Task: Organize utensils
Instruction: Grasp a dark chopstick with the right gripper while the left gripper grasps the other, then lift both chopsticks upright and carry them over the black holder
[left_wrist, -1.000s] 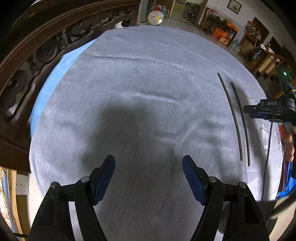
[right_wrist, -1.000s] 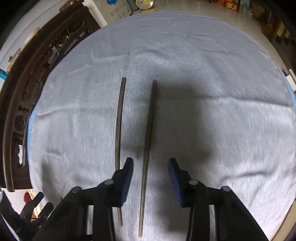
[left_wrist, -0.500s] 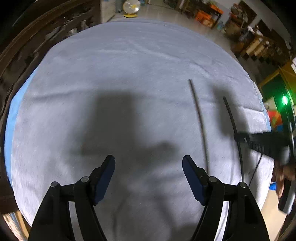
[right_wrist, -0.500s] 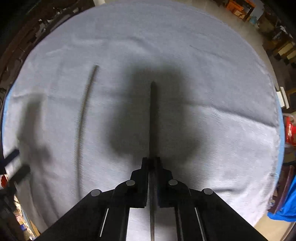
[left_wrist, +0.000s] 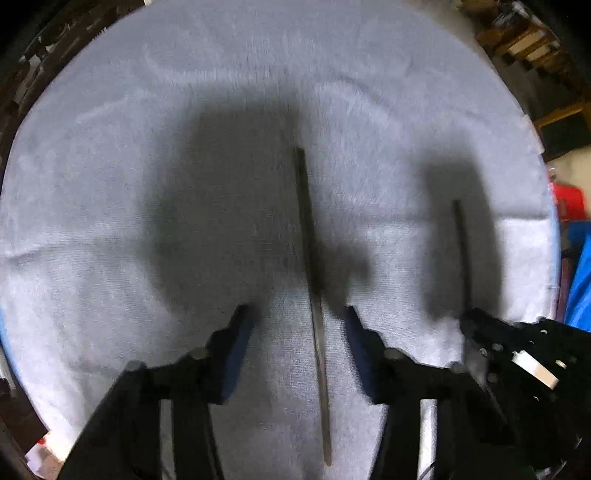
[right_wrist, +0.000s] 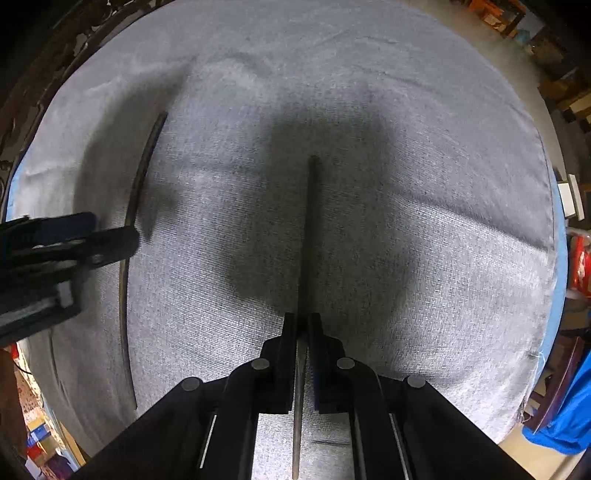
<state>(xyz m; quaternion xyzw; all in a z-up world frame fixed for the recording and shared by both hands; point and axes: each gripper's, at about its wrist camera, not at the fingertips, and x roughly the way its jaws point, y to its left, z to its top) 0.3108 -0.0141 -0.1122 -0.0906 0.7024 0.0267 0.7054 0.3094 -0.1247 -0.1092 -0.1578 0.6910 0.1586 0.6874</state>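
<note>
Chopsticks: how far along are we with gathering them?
Done: nothing is gathered yet; the two sticks are apart on the grey cloth. In hand: the right gripper is shut on the right-hand chopstick. The left gripper straddles the left-hand chopstick; its jaws have just been closing, pads not yet touching it. Left: finish that grip, then probably bring the pair together.

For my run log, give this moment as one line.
left gripper: jaws just been closing, left chopstick between them, not yet pinched | right gripper: shut on right chopstick | surface: grey cloth
</note>
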